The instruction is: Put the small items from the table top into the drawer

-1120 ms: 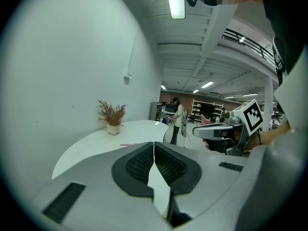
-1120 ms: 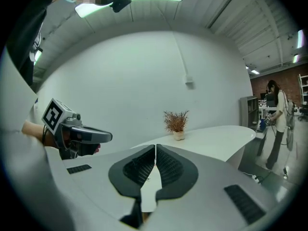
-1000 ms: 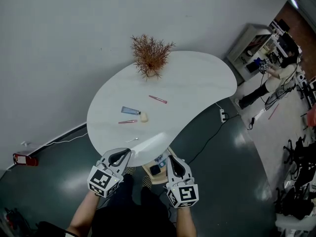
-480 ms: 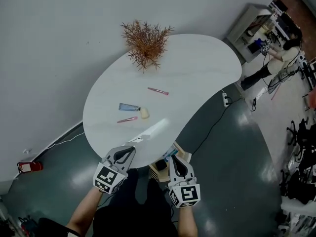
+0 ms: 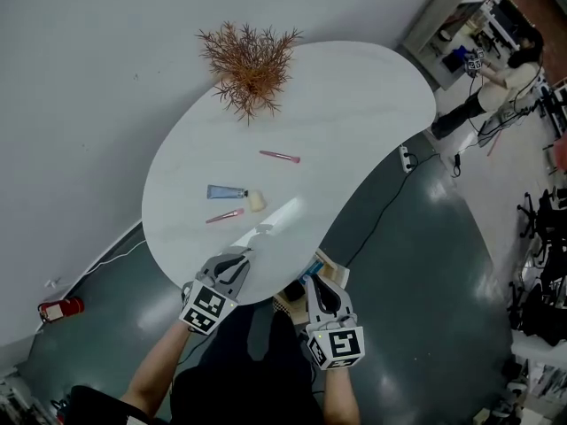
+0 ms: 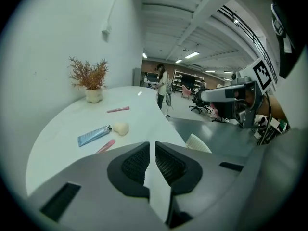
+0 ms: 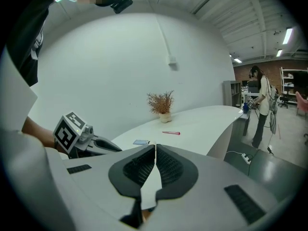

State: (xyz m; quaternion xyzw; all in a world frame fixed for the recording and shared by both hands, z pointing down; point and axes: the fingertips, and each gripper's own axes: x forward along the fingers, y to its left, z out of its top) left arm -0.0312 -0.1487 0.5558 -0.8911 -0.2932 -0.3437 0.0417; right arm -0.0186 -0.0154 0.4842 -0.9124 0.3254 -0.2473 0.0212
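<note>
Compared with a second ago, the left gripper (image 5: 239,257) is brought in over the near rim of the tabletop (image 5: 354,104), while the right gripper (image 5: 312,284) is kept just off that rim, at the person's right. Both grippers are held with their jaws closed and nothing is gripped between them: in each gripper view only a thin slit is seen between the ribbed pads.

Just beside the right gripper, under the tabletop's near edge, a beige unit (image 5: 330,270) with something blue in it is partly seen; whether it is the drawer cannot be told.

On the tabletop, beyond the left gripper, a pink stick (image 5: 225,215) is laid nearest. Just behind it a blue tube (image 5: 227,192) is laid flat, with a beige puff (image 5: 256,202) close to its cap end. A second pink stick (image 5: 280,156) is laid farther back, well apart from these three. All four small items are thus found on the tabletop.

At the far end of the tabletop, near the wall, a dried plant (image 5: 248,65) is set upright in a pale pot.

On the dark floor past the tabletop's right edge a power strip (image 5: 405,158) is laid, and farther off a person (image 5: 496,73) is seen by some shelves.
</note>
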